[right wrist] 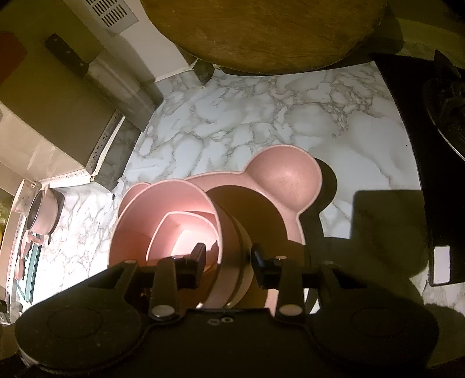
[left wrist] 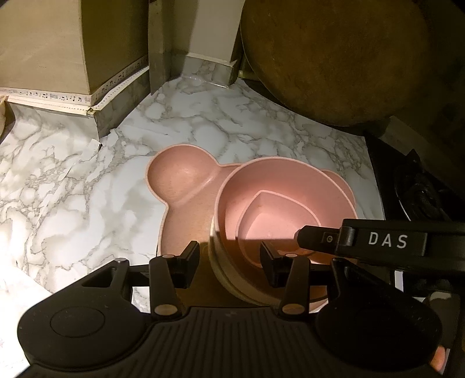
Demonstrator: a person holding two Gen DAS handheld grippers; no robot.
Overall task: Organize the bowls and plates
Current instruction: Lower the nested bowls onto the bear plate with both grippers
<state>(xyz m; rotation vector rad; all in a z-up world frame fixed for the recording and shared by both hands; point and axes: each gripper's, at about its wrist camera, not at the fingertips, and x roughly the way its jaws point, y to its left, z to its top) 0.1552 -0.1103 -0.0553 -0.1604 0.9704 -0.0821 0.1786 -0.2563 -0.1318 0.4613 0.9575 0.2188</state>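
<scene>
A white, grey-veined marble surface (right wrist: pixel 232 116) fills the scene under warm, dim light with hard shadows. Behind it leans a round wooden board (right wrist: pixel 261 32). Left of the board stands a vent (right wrist: pixel 112 11) and a cleaver (right wrist: pixel 84 69); right of it, a black hob (right wrist: pixel 430 122).

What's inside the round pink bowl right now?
A smaller pink heart-shaped dish sits nested inside the round pink bowl. The left gripper covers the near side, so anything there stays unseen.
</scene>
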